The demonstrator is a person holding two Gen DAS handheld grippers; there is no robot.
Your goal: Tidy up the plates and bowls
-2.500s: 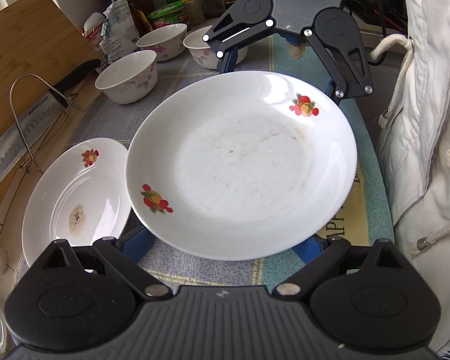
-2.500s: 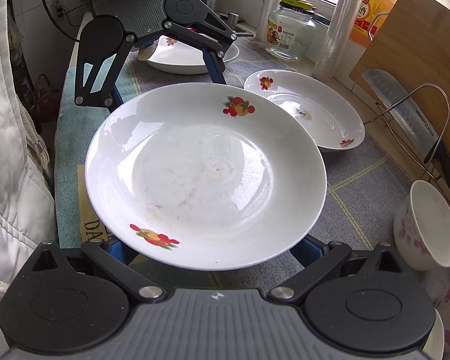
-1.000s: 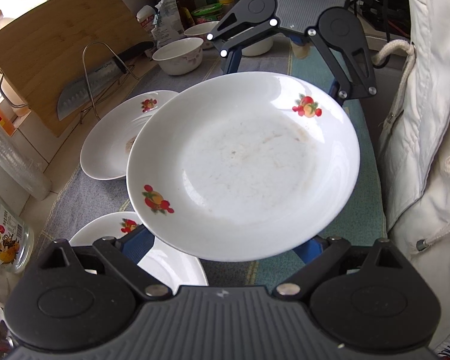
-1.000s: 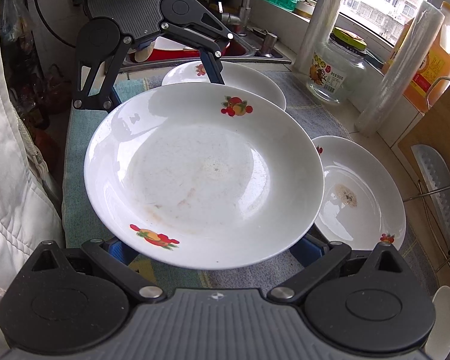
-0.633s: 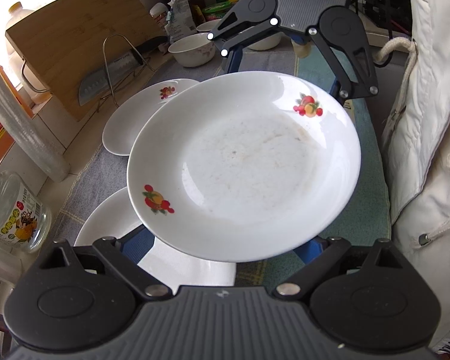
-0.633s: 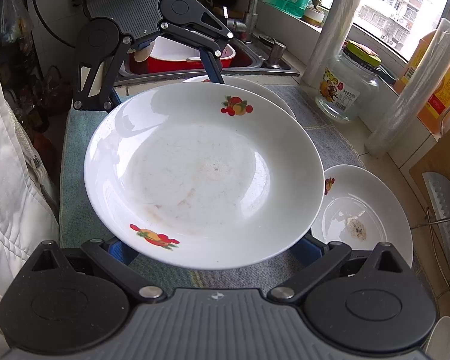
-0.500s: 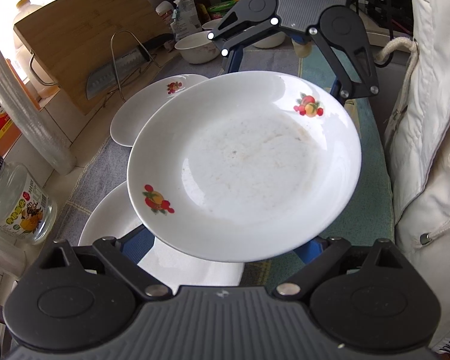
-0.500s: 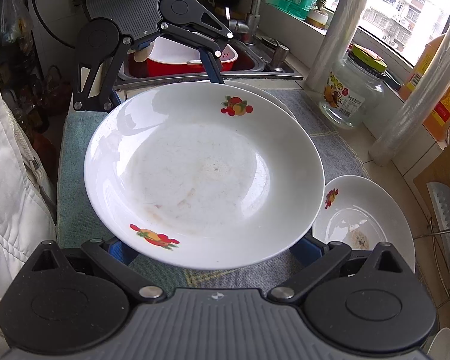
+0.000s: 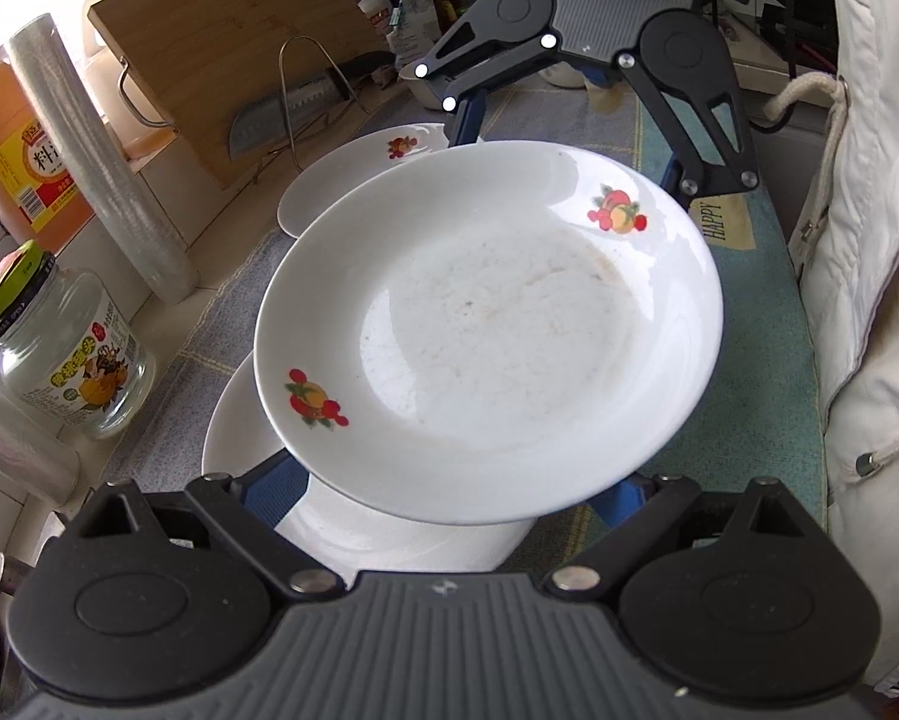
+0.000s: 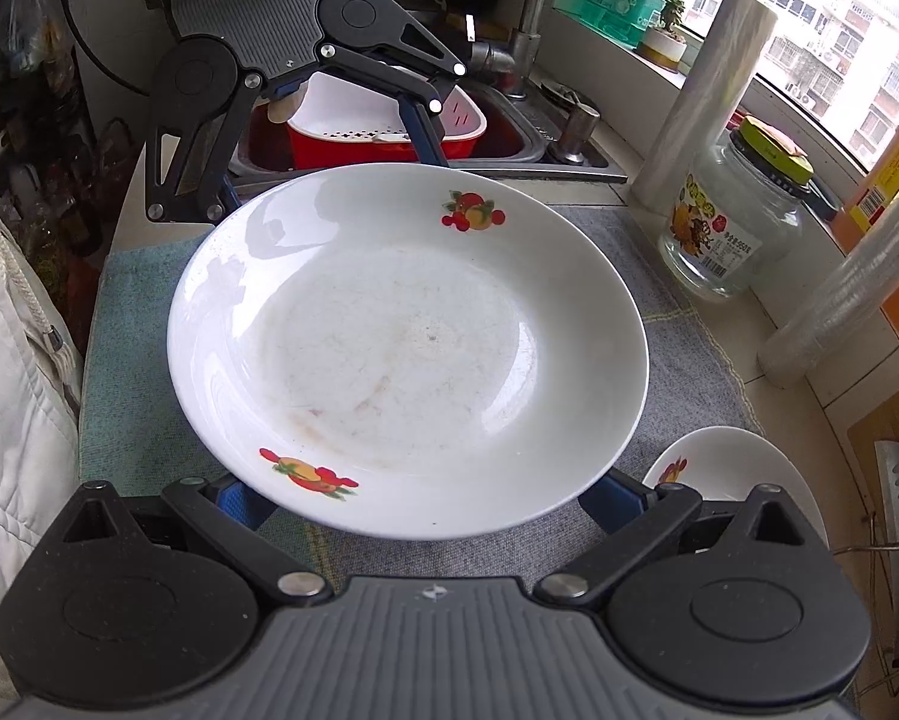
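Note:
A white plate [image 9: 485, 330] with fruit prints and faint smears hangs level over the counter, carried between both grippers. My left gripper [image 9: 449, 474] stands open, its blue fingers [image 9: 275, 480] reaching under the near rim. Opposite, my right gripper [image 9: 569, 147] is also open with its fingers under the far rim. In the right wrist view the same plate [image 10: 407, 354] rests on the right gripper [image 10: 425, 498] and the left gripper [image 10: 329, 171]. Directly below lies a second plate [image 9: 389, 540], mostly covered. A third plate [image 9: 359, 162] lies further along the cloth.
A glass jar [image 9: 71, 360], a film roll [image 9: 101, 162], oil bottles, a chopping board [image 9: 227, 48] and a cleaver in a wire rack [image 9: 281, 108] line the wall side. A sink with a red basin [image 10: 383, 132] is beyond the cloth. A person's white jacket [image 9: 869, 240] borders the counter's edge.
Both grippers have carried the plate along the counter toward the sink. It now hangs over the plate nearest the sink. The bowls have slid out of view; the jar and film roll came closer.

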